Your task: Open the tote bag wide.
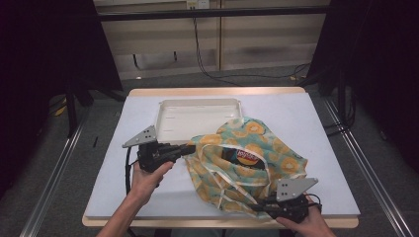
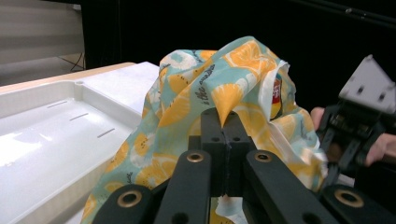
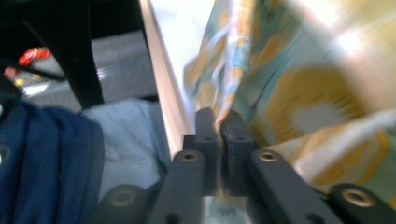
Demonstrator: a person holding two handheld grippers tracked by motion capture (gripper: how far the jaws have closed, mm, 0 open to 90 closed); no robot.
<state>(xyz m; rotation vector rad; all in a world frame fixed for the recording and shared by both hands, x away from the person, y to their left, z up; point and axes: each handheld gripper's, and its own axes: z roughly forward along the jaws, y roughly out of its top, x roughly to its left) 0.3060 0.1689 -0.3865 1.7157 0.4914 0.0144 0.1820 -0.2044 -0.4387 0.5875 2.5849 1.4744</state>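
Observation:
A teal cloth bag with an orange-slice print [image 1: 247, 158] lies rumpled in the middle of the table, its mouth gaping upward. Inside the opening sits a dark snack packet with a red and yellow logo [image 1: 245, 158]. My left gripper [image 1: 190, 149] is shut on the bag's left edge, and in the left gripper view the cloth [image 2: 219, 88] rises from between the closed jaws [image 2: 225, 122]. My right gripper [image 1: 254, 206] is shut on the bag's near edge by the table's front. The right gripper view, blurred, shows fabric [image 3: 299, 93] pinched between the jaws [image 3: 218, 122].
A shallow white tray [image 1: 170, 121] stands behind the bag, toward the far left of the white tabletop [image 1: 321, 123]. The table's front edge [image 1: 148, 221] runs close under both hands. Cables lie on the floor beyond the table.

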